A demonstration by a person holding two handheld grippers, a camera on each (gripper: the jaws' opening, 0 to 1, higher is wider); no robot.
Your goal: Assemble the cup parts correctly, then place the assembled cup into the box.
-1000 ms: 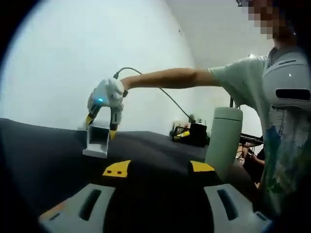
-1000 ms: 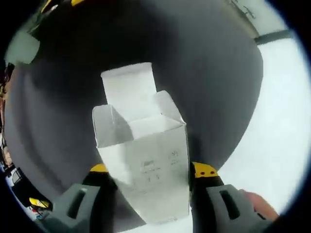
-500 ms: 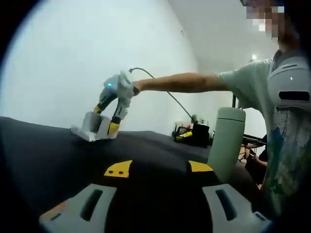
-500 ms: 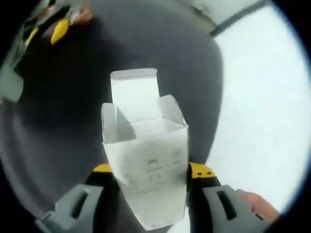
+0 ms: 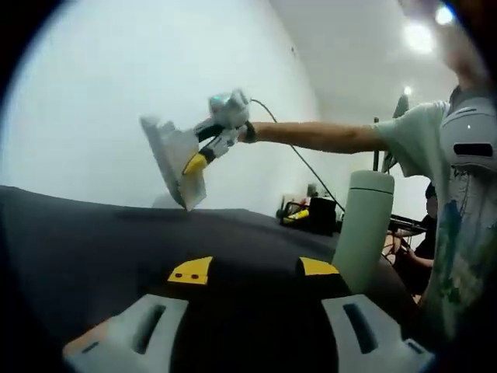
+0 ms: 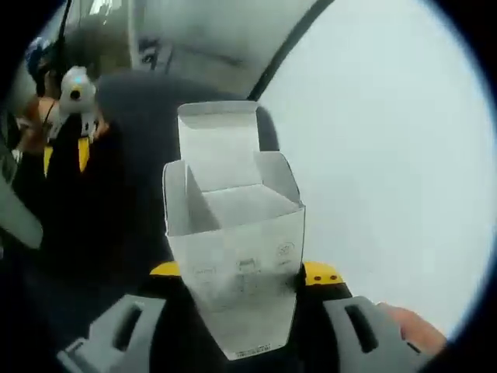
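A pale green cup (image 5: 361, 229) stands upright on the dark table (image 5: 93, 233), just right of my left gripper (image 5: 255, 269). That gripper is open, with nothing between its yellow-tipped jaws. My right gripper (image 5: 203, 155) is up in the air at the end of the person's outstretched arm, shut on a white cardboard box (image 5: 172, 159) that is tilted over. In the right gripper view the box (image 6: 237, 241) sits between my right gripper's (image 6: 245, 272) jaws with its top flaps open and its inside bare. The left gripper (image 6: 66, 151) appears at the upper left there, and a pale green edge of the cup (image 6: 15, 217) at the far left.
A white wall (image 5: 116, 93) rises behind the table. Black and yellow gear (image 5: 304, 214) lies at the table's far end. The person's body (image 5: 458, 233) stands close on the right, behind the cup.
My right gripper has lifted the box off the table and swung it up into the air, tilted. The left gripper and the cup have stayed put.
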